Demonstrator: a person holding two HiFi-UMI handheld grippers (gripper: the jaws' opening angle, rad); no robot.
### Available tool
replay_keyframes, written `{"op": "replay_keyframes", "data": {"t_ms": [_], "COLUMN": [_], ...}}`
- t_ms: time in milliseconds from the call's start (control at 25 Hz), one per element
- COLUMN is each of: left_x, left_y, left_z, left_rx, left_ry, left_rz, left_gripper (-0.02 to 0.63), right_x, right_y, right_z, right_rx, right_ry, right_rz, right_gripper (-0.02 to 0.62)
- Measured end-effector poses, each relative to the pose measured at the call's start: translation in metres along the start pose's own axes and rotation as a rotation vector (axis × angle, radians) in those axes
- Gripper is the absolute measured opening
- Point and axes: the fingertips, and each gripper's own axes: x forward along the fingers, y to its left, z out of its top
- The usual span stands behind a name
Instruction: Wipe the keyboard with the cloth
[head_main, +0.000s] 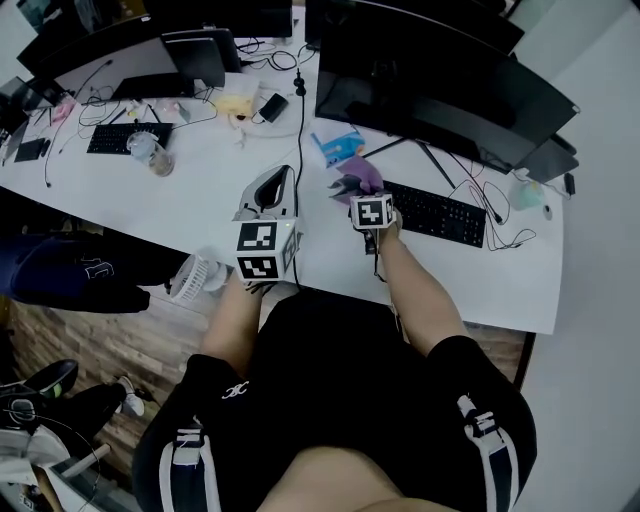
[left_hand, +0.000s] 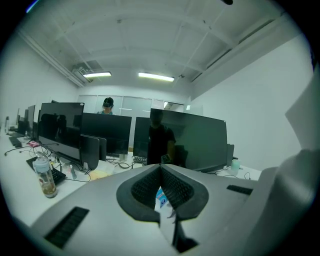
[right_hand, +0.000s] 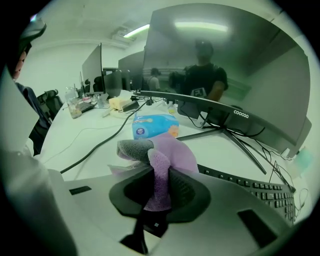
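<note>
A black keyboard (head_main: 436, 212) lies on the white desk (head_main: 200, 200) under a big dark monitor; its left end shows in the right gripper view (right_hand: 260, 187). My right gripper (head_main: 352, 186) hovers just left of the keyboard's left end, shut on a bunched purple and grey cloth (right_hand: 160, 160) that sticks out past the jaws (head_main: 360, 176). My left gripper (head_main: 272, 190) is held over the desk further left, jaws shut with nothing between them (left_hand: 160, 175).
A blue tissue pack (head_main: 336, 146) lies beyond the right gripper, seen also as the pack (right_hand: 154, 125). A black cable (head_main: 299, 130) runs across the desk between the grippers. The monitor (head_main: 440, 85) stands behind the keyboard on its stand (right_hand: 225, 132). A drink bottle (left_hand: 45, 177) stands left.
</note>
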Motion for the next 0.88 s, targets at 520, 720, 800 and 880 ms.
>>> {"op": "replay_keyframes", "data": {"t_ms": [520,720,800,880], "left_x": [0.011,0.016,0.017,0.018], "left_y": [-0.037,-0.052,-0.055,-0.060], "left_z": [-0.006,-0.007,-0.007,-0.008], "left_rx": [0.016,0.030,0.031,0.031], "left_ry": [0.017,0.021,0.024,0.027], "left_rz": [-0.071,-0.102,-0.107,-0.111], "left_gripper": [0.011,0.011,0.011,0.011], "right_x": [-0.022,-0.024,-0.024,-0.026], "right_y": [0.014,0.009,0.008,0.006], "right_z": [-0.035,-0.039,-0.040,-0.044], "right_rx": [-0.048,-0.099,-0.109,-0.099], "right_ry": [-0.018,-0.042,-0.045,-0.038], "right_rz": [0.038,0.023,0.026,0.027], "right_gripper": [0.087,0.087,0.087,0.087]}}
